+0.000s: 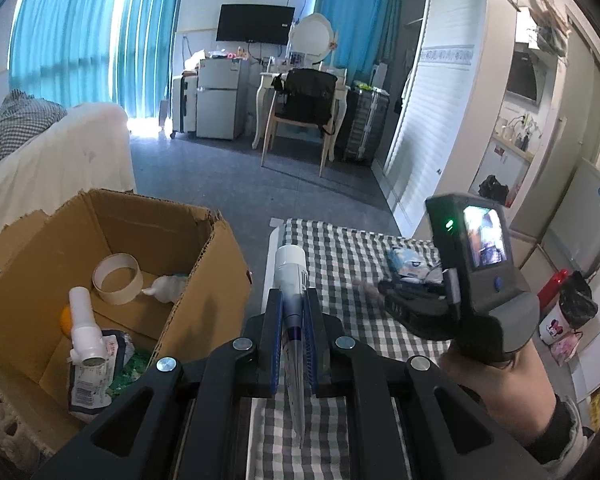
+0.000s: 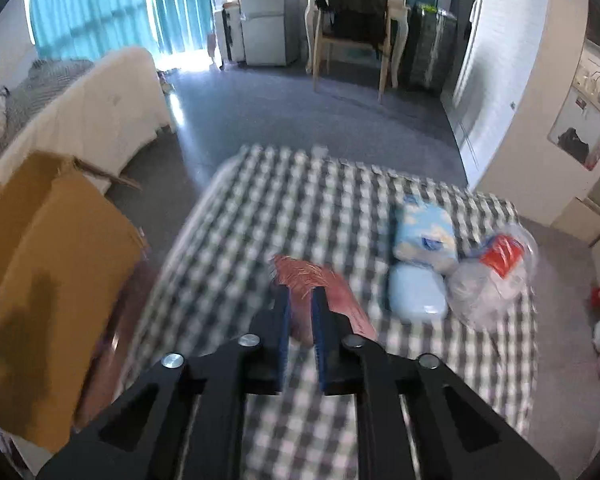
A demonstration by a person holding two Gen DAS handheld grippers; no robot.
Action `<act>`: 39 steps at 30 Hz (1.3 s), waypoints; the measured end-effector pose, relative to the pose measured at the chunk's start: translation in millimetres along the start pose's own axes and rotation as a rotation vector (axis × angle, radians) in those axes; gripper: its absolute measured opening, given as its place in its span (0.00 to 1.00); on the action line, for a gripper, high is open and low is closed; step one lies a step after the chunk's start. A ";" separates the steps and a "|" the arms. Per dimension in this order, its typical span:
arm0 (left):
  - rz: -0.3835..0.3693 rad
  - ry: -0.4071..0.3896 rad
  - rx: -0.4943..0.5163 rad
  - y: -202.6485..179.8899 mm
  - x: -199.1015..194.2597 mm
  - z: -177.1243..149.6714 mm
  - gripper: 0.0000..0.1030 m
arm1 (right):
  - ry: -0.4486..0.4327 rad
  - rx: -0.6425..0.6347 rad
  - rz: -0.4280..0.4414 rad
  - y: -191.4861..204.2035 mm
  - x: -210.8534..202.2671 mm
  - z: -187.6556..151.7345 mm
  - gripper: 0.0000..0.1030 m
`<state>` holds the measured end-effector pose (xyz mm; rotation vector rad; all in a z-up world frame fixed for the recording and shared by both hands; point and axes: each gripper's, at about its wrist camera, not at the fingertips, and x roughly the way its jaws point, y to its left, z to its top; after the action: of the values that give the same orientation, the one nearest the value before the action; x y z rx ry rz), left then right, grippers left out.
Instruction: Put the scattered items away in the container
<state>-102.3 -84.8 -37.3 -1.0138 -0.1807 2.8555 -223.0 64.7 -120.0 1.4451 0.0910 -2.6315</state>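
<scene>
My left gripper (image 1: pixel 293 300) is shut on a white tube (image 1: pixel 290 270) with its cap pointing forward, held over the left edge of the checkered table (image 1: pixel 340 256), just right of the open cardboard box (image 1: pixel 32 280). The box holds a tape roll (image 1: pixel 117 279), a white pipe fitting (image 1: pixel 82 330) and packets. My right gripper (image 2: pixel 302 304) is shut on a pink packet (image 2: pixel 320 280) above the table; the view is blurred. The right gripper body also shows in the left wrist view (image 1: pixel 480 276). The box shows at the left of the right wrist view (image 2: pixel 56 264).
On the table's right side lie blue tissue packs (image 2: pixel 424 232), a pale blue pack (image 2: pixel 418 292) and a clear plastic bag with a red item (image 2: pixel 496 268). A white-covered sofa (image 1: pixel 60 152) stands behind the box. A chair and desk stand across the floor.
</scene>
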 end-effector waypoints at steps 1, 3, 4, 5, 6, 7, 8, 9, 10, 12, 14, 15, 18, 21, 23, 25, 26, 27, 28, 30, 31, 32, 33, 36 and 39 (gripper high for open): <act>0.000 -0.004 -0.002 -0.6 -4.1 -1.1 0.09 | 0.007 0.000 -0.009 -1.6 1.0 -4.7 0.09; 0.001 -0.007 -0.005 -1.9 -9.7 -2.8 0.09 | 0.024 0.020 -0.002 -10.0 5.2 -16.2 0.09; 0.003 -0.007 -0.006 -2.7 -11.5 -3.4 0.09 | 0.034 0.028 0.013 -12.9 6.3 -19.7 0.08; 0.005 -0.010 -0.006 -3.1 -13.9 -3.6 0.09 | 0.039 0.029 0.021 -14.0 5.8 -22.9 0.04; 0.006 -0.014 -0.006 -3.9 -16.5 -3.5 0.09 | 0.036 0.029 0.030 -15.8 4.8 -26.3 0.04; 0.006 -0.017 -0.005 -5.0 -17.9 -3.3 0.09 | 0.034 0.027 0.039 -16.9 2.8 -28.2 0.03; 0.005 -0.018 -0.003 -6.2 -18.7 -3.0 0.09 | 0.036 0.026 0.049 -18.6 2.0 -30.2 0.03; 0.004 -0.017 -0.001 -7.1 -18.7 -3.0 0.09 | 0.036 0.035 0.067 -21.2 3.4 -32.3 0.03; 0.003 -0.017 0.002 -8.1 -18.7 -3.2 0.09 | 0.031 0.042 0.081 -24.3 3.6 -32.4 0.04; 0.004 -0.016 0.005 -9.9 -18.2 -4.5 0.09 | 0.029 0.064 0.093 -31.7 6.4 -32.4 0.04; 0.002 -0.012 0.008 -11.1 -18.5 -5.0 0.09 | 0.056 0.052 0.116 -33.1 14.5 -33.1 0.13; 0.006 -0.011 0.011 -11.2 -17.9 -5.6 0.09 | 0.058 0.037 0.117 -32.3 17.3 -34.0 0.22; 0.013 -0.008 -0.006 -5.7 -16.7 -5.7 0.09 | 0.036 0.029 0.127 -35.2 16.3 -35.9 0.60; 0.060 -0.025 -0.030 12.7 -21.7 1.7 0.09 | 0.025 0.041 0.142 -32.6 17.8 -30.3 0.60; 0.097 -0.032 -0.047 29.5 -25.0 7.0 0.09 | 0.023 0.032 0.148 -27.7 18.4 -26.6 0.60; 0.159 -0.034 -0.064 51.9 -26.2 11.5 0.09 | 0.017 0.017 0.146 -20.0 17.2 -24.2 0.60; 0.190 -0.034 -0.071 62.1 -26.1 12.1 0.09 | 0.013 0.011 0.147 -16.2 16.1 -22.9 0.60; 0.213 -0.029 -0.082 72.0 -25.2 12.3 0.09 | 0.008 0.005 0.150 -12.5 14.9 -21.1 0.60; 0.230 -0.020 -0.097 82.2 -23.6 12.5 0.09 | 0.005 0.000 0.153 -9.0 13.0 -20.5 0.61; 0.265 0.002 -0.129 99.9 -18.9 11.4 0.12 | -0.002 -0.017 0.156 -0.7 9.3 -19.5 0.64; 0.287 0.007 -0.136 105.1 -17.3 10.5 0.12 | -0.006 -0.025 0.153 2.2 7.5 -18.2 0.65; 0.301 0.009 -0.140 108.9 -15.8 9.7 0.20 | -0.010 -0.033 0.148 4.6 5.3 -17.7 0.65; 0.303 0.008 -0.145 111.2 -15.0 8.9 0.42 | -0.018 -0.041 0.143 6.6 2.2 -17.7 0.65; 0.303 -0.037 -0.170 115.5 -21.8 6.4 0.94 | -0.056 -0.052 0.114 8.0 -10.4 -18.1 0.66; 0.298 -0.069 -0.173 112.2 -29.6 7.1 1.00 | -0.098 -0.035 0.079 -4.7 -20.5 -12.9 0.75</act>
<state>-90.8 -200.3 -30.0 -1.0532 -0.3124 3.1944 -202.1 72.8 -109.7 1.2795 0.0683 -2.6181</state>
